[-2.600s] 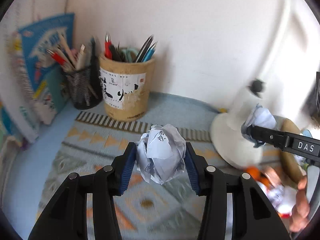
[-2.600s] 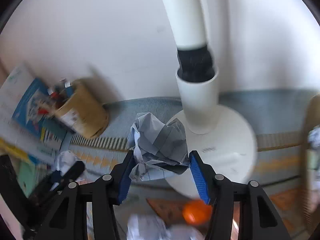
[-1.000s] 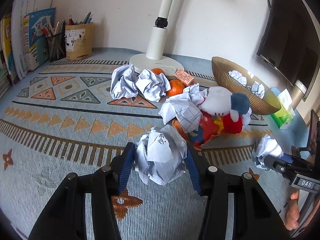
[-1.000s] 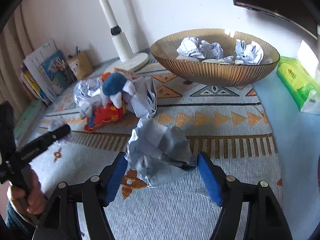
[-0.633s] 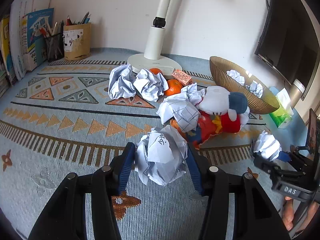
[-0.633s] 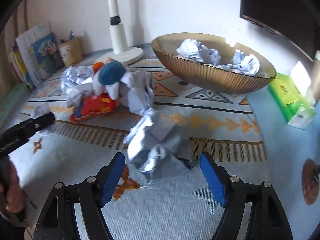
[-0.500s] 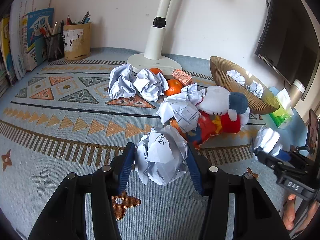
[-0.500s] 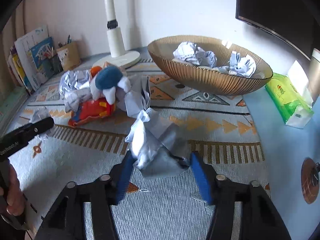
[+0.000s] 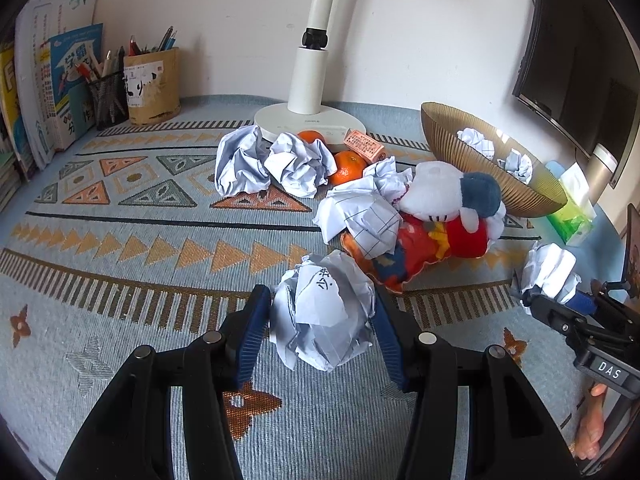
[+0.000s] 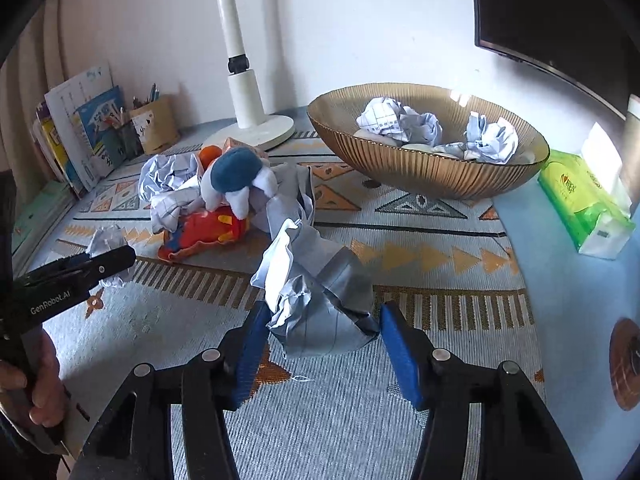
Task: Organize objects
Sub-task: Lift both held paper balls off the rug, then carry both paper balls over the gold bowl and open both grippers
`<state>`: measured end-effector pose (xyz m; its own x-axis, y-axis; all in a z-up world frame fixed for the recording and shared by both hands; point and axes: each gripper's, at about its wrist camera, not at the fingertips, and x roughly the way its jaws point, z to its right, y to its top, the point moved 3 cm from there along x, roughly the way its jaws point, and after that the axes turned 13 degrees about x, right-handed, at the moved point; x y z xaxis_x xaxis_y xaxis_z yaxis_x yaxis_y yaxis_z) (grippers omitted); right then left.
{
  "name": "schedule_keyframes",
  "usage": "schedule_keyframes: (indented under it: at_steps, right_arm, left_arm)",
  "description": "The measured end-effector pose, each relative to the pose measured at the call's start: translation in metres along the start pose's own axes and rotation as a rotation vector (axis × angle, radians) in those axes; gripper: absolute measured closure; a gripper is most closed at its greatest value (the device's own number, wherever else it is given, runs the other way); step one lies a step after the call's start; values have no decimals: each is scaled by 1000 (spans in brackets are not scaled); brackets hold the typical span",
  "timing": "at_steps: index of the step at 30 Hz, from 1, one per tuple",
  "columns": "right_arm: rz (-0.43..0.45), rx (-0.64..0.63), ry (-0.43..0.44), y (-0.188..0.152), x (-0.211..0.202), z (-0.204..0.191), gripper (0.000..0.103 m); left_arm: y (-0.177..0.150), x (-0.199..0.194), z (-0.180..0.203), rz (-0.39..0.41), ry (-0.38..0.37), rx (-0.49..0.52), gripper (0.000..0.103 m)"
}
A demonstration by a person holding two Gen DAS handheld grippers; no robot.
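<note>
**Both claws carrying paper balls over the mat**

So the left gripper is pinching a crumpled white paper ball with handwriting, blue pads tight on both sides, above the patterned woven mat. The right gripper has just been closing and now grips a greyish crumpled paper wad, though its right pad looks barely touching. The ribbed amber glass bowl, well ahead, holds more paper balls
</note>
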<state>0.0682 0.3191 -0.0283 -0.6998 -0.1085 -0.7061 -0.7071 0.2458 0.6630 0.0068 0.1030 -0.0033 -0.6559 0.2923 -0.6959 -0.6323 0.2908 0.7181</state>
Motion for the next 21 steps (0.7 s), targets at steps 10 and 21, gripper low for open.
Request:
schedule_keyframes:
  at_steps: [10, 21]
  right_arm:
    - [19, 4, 28, 1, -5, 2, 47]
    - [93, 143, 74, 45, -45, 33, 48]
  left_arm:
    - [2, -5, 6, 21, 22, 28, 55]
    - [94, -50, 73, 147, -137, 187, 55]
